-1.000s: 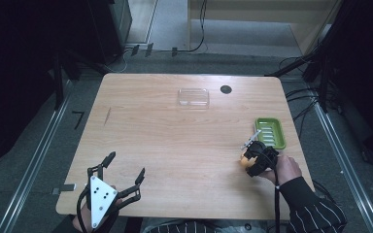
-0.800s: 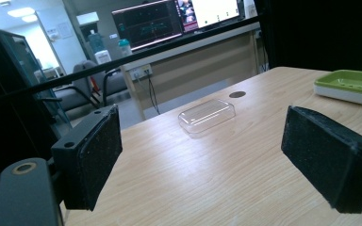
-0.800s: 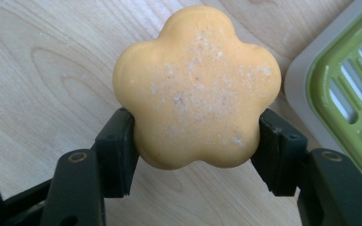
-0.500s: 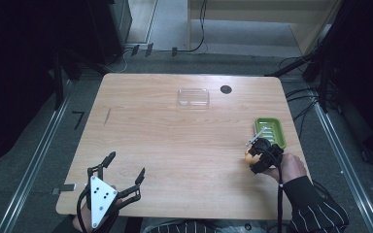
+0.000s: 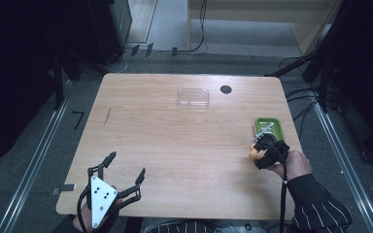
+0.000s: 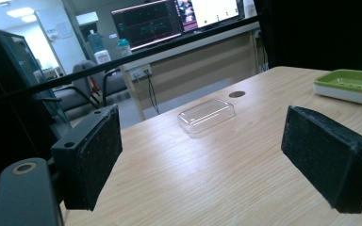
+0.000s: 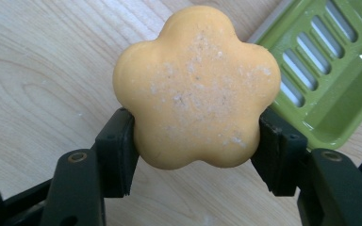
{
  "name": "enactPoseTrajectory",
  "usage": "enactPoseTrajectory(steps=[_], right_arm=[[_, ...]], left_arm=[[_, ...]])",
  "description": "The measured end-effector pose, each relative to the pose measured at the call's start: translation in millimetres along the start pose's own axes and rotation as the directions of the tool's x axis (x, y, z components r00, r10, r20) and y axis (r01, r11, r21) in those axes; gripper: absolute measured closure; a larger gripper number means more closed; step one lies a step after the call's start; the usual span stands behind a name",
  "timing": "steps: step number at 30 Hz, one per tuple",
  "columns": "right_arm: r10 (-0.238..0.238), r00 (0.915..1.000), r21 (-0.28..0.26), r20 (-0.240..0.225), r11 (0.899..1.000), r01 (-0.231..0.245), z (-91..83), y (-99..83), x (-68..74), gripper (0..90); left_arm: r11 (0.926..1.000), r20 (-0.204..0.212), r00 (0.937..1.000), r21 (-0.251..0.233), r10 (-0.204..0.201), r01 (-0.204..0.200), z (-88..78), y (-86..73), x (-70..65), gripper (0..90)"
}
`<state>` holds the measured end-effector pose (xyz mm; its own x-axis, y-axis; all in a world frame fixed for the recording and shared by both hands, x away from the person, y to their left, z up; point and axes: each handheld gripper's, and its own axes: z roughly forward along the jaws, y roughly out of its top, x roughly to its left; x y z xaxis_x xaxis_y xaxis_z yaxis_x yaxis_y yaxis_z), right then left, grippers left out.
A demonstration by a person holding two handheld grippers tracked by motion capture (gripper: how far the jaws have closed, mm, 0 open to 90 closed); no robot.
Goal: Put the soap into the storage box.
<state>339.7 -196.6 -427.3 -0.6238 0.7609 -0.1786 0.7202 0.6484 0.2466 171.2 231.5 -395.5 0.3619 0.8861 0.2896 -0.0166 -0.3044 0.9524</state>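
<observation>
orange flower-shaped soap point(image 7: 197, 87) clamped between the pads of right hand-held gripper point(image 5: 263, 151), jaws snug on both sides, held just beside the green soap dish point(image 5: 270, 128) near the right edge of the wood surface point(image 5: 175, 141). left hand-held gripper point(image 5: 124, 174) wide open, holding nothing, near front left corner. clear lid point(image 5: 193, 97) well apart, far side.

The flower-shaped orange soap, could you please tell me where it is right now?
The orange soap is clamped in the right tongs near the table's right edge, just short of the green soap dish.
</observation>
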Motion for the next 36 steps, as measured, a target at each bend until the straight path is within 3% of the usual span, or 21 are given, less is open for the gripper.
enactPoseTrajectory(steps=[17, 36], right_arm=[[0.047, 0.9987, -0.021, 0.022, 0.999, -0.046, -9.5, 5.9, -18.5, 40.3], [0.099, 0.9945, -0.029, 0.035, 0.995, -0.098, -8.8, 14.8, -38.6, 40.3]], left_arm=[[1.0, 0.002, 1.0, 0.003, 0.005, -0.005, 0.6, 0.0, -0.2, 13.0], [1.0, 0.002, 1.0, 0.003, 0.003, -0.003, 0.9, 0.0, 0.0, 13.0]])
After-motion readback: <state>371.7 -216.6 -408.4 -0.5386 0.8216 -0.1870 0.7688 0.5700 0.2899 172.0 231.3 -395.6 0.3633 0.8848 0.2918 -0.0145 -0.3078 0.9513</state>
